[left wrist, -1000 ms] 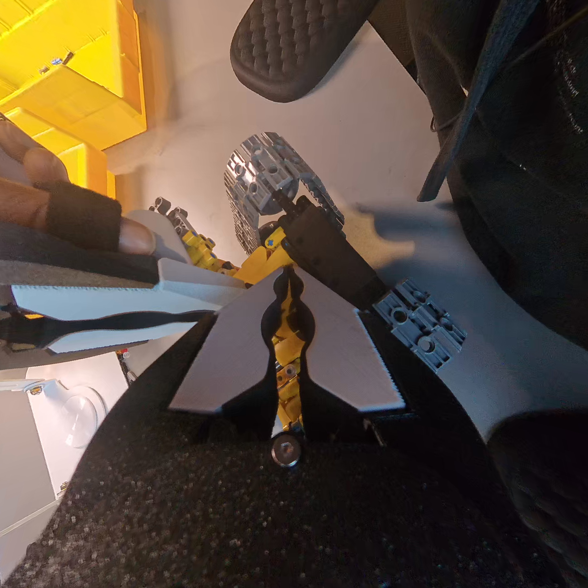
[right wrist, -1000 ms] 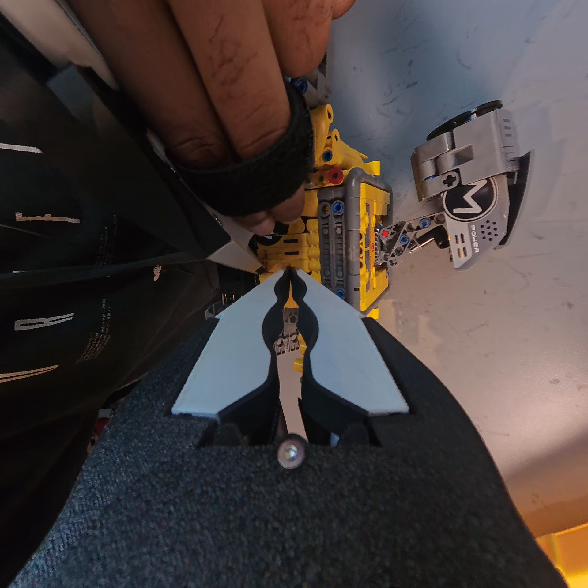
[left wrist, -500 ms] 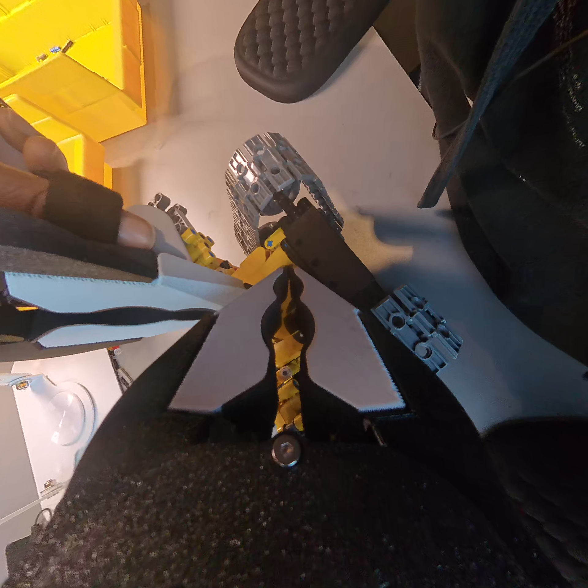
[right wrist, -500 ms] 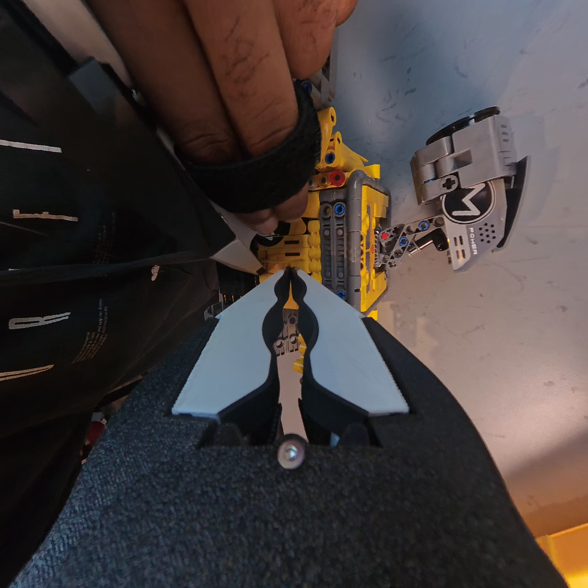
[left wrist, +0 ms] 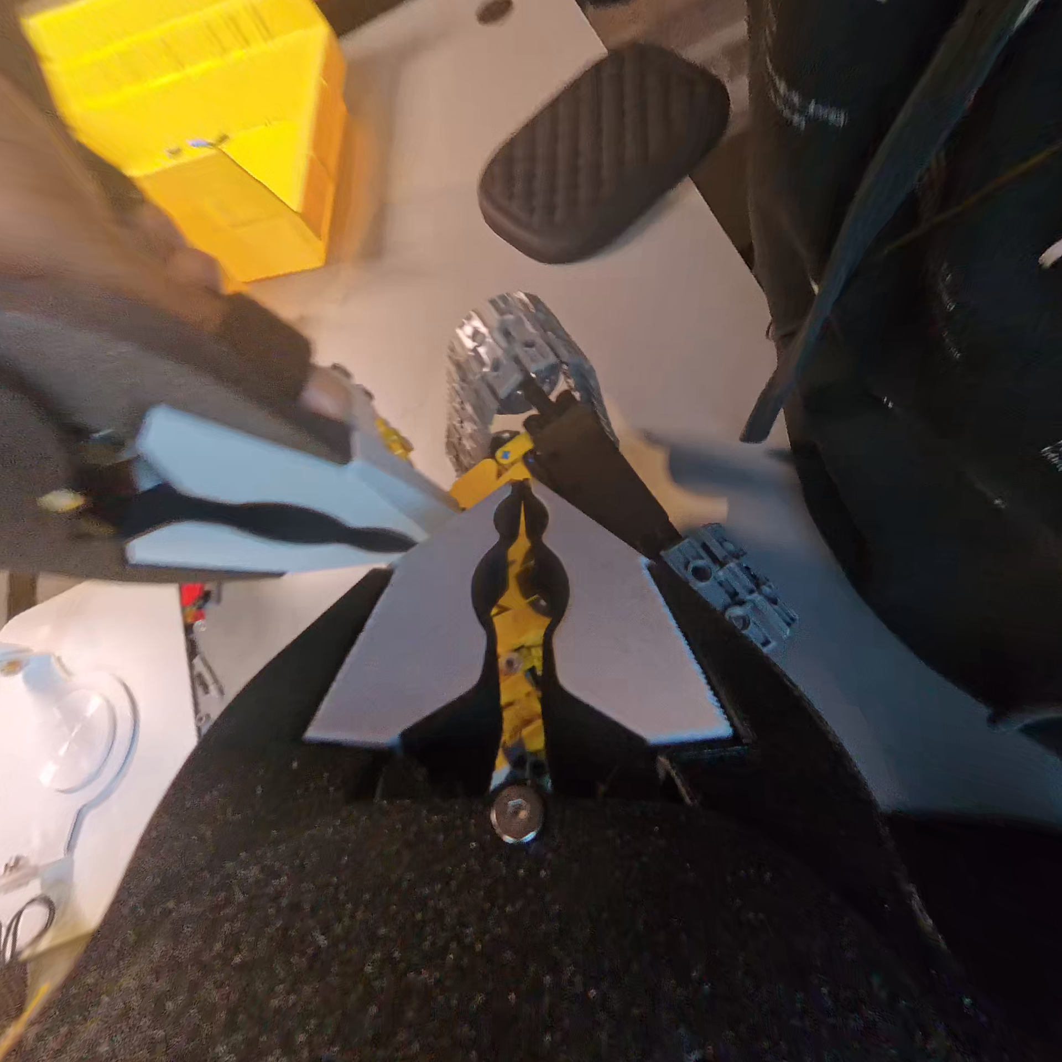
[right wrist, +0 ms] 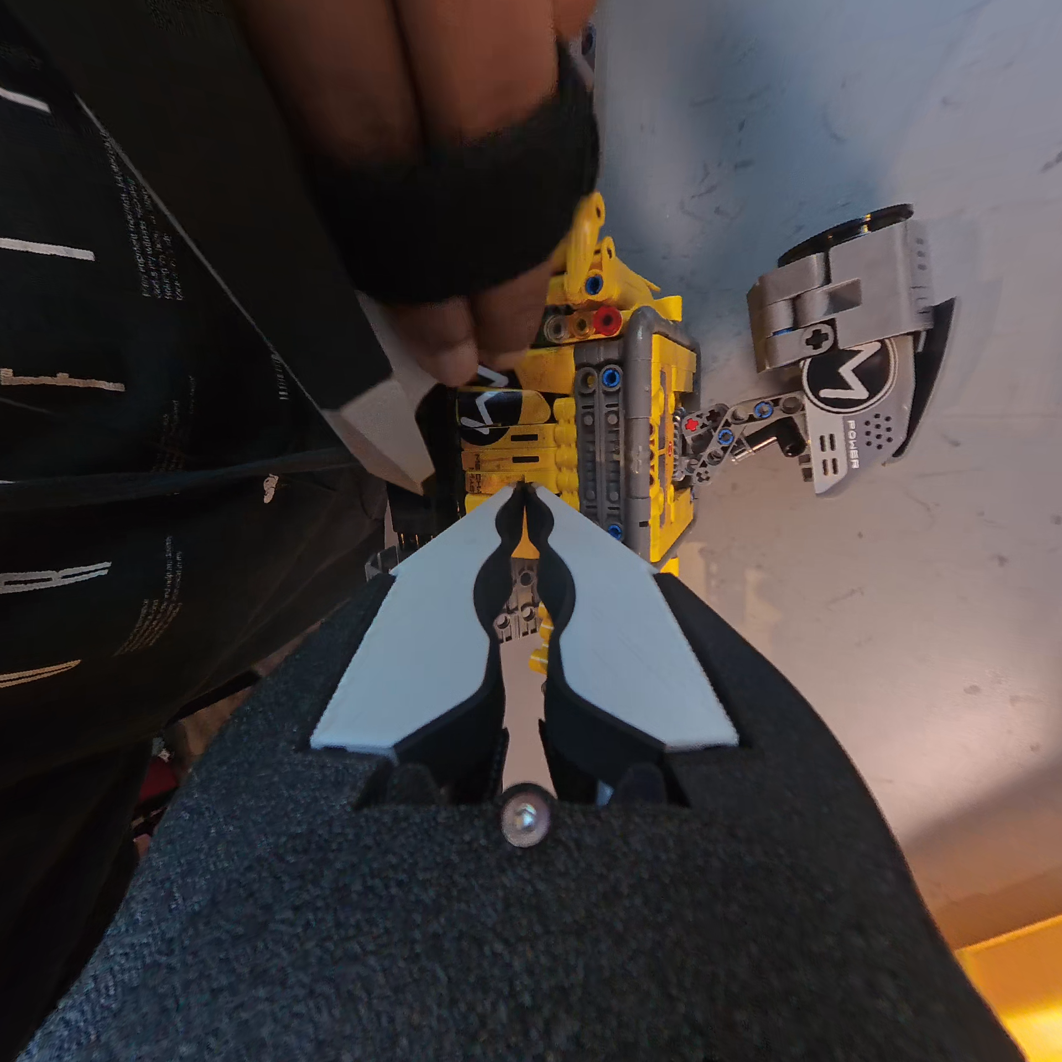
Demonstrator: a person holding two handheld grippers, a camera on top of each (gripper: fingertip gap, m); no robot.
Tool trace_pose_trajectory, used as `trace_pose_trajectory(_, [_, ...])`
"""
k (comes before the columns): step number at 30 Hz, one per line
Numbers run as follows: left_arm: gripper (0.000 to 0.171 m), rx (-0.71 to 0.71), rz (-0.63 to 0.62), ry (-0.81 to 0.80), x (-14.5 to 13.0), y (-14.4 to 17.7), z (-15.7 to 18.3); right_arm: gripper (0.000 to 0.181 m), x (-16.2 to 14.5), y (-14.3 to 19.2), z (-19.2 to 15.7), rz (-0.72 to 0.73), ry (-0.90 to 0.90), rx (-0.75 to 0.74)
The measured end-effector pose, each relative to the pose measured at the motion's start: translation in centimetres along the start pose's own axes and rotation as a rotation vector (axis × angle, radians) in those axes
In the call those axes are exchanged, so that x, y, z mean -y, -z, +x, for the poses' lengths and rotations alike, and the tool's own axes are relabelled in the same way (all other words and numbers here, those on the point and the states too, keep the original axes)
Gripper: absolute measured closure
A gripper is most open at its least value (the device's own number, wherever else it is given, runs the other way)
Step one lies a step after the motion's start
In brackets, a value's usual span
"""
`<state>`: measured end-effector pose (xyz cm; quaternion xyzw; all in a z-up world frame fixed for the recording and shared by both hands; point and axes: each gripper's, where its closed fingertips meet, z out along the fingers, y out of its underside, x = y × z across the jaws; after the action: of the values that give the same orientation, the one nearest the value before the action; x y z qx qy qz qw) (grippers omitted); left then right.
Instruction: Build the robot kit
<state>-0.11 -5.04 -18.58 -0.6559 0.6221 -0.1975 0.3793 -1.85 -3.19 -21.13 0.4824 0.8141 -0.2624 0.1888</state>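
Observation:
A yellow and grey brick-built vehicle model (right wrist: 609, 437) lies on the pale table. My right gripper (right wrist: 524, 488) is shut, its tips pinching the model's yellow edge. My left gripper (left wrist: 520, 488) is shut on a yellow part of the model (left wrist: 517, 626), which shows in the gap between its fingers. The model's grey track wheel (left wrist: 506, 368) and a black beam (left wrist: 592, 483) stick out past the left tips. The right gripper also shows at the left of the left wrist view (left wrist: 276, 517), blurred. The left gripper's finger (right wrist: 391, 437) and the hand holding it (right wrist: 448, 143) show in the right wrist view.
A grey bucket-like part (right wrist: 850, 356) hangs from the model's right side on a small linkage. A grey studded plate (left wrist: 730, 586) lies to the right of the left fingers. Yellow bins (left wrist: 218, 143) and a black chair armrest (left wrist: 603, 155) are beyond. A white moulded tray (left wrist: 69, 718) is at lower left. From the left gripper's tips to the grey studded plate (left wrist: 730, 586) is close to 7 cm.
The left wrist view has swung and blurred, showing more of the yellow bins and armrest. The right gripper sits higher and closer in it. Both grippers stay shut on the model.

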Motion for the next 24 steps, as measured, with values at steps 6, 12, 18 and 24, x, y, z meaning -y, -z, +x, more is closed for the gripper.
trace_pose_trajectory(6, [0.139,0.059,-0.017,0.318,-3.5,3.0,-1.6,0.181,0.0,0.0,0.0,0.002,-0.001,-0.012])
trace_pose_trajectory(12, [0.126,0.021,0.045,0.576,-5.7,2.4,-1.0,0.181,0.0,0.0,0.2,0.002,-0.007,-0.026])
trace_pose_trajectory(18, [0.135,0.044,0.084,0.556,-5.7,2.6,-1.0,0.181,0.0,-0.1,0.1,-0.009,-0.01,-0.031])
trace_pose_trajectory(24, [0.137,0.054,0.107,0.548,-5.6,2.6,-1.1,0.181,0.3,0.2,-0.4,0.007,0.028,-0.035])
